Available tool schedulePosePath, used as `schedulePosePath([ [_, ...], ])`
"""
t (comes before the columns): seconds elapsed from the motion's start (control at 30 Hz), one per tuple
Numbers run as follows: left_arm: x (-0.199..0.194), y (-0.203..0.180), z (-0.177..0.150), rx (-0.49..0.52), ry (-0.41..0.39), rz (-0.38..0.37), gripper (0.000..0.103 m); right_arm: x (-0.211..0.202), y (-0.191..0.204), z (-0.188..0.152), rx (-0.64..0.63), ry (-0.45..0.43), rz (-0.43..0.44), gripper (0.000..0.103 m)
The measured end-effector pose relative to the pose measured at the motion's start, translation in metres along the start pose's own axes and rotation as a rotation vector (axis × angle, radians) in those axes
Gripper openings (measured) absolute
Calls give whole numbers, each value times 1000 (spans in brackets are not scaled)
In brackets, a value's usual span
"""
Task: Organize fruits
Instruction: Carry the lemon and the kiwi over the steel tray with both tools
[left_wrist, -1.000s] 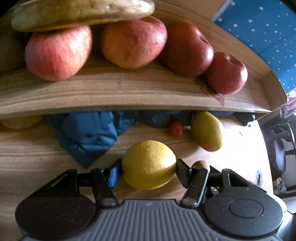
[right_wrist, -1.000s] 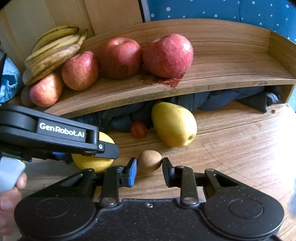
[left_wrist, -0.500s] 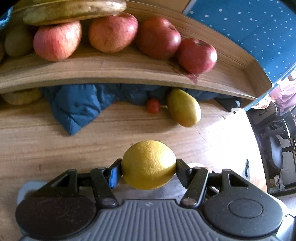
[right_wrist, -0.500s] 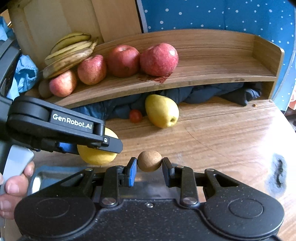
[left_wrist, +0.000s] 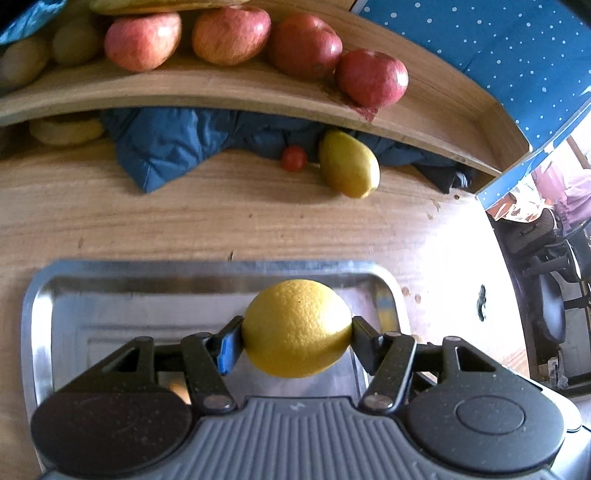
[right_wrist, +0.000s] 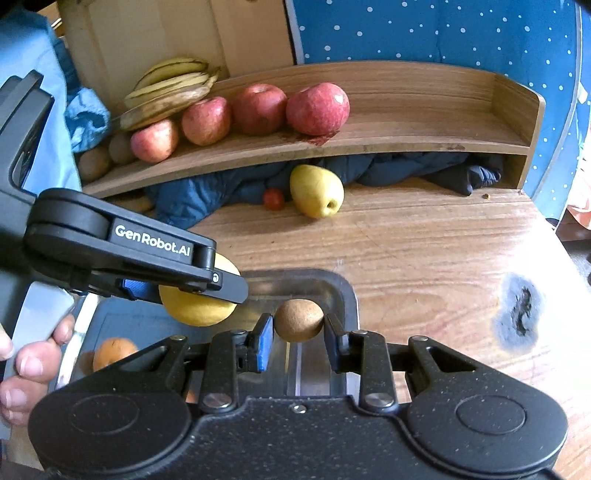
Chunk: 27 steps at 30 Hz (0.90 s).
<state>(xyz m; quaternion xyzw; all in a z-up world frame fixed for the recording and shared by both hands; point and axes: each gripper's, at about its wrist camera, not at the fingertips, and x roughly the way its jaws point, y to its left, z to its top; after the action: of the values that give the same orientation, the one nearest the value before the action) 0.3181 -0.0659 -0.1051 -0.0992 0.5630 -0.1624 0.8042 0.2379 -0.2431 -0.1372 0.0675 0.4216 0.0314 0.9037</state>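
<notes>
My left gripper (left_wrist: 297, 330) is shut on a yellow lemon (left_wrist: 297, 326) and holds it above a metal tray (left_wrist: 110, 291). The right wrist view shows the lemon (right_wrist: 199, 302) under the left gripper's finger. My right gripper (right_wrist: 298, 330) is shut on a small brown kiwi (right_wrist: 298, 319) above the tray's right rim (right_wrist: 341, 291). An orange (right_wrist: 112, 352) lies in the tray. A yellow pear (right_wrist: 316, 190) and a small red tomato (right_wrist: 273, 198) lie on the wooden table by the shelf.
A curved wooden shelf (right_wrist: 388, 142) holds several red apples (right_wrist: 317, 108), bananas (right_wrist: 170, 88) and kiwis (right_wrist: 92, 162). Blue cloth (left_wrist: 177, 140) is stuffed under the shelf. A dark burn mark (right_wrist: 517, 314) is on the table at the right.
Both grippers have pulled back from the shelf with their fruit. The metal tray has come into view beneath them.
</notes>
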Motion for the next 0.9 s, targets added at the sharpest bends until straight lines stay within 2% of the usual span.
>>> schedulePosePath([
  [0.27, -6, -8, -30, -14, -1, 12, 65, -19, -8, -24, -24, 11, 30, 31],
  [0.9, -4, -27, -53, -6, 15, 18, 65, -39, -21, -53, -74, 57, 65, 31],
])
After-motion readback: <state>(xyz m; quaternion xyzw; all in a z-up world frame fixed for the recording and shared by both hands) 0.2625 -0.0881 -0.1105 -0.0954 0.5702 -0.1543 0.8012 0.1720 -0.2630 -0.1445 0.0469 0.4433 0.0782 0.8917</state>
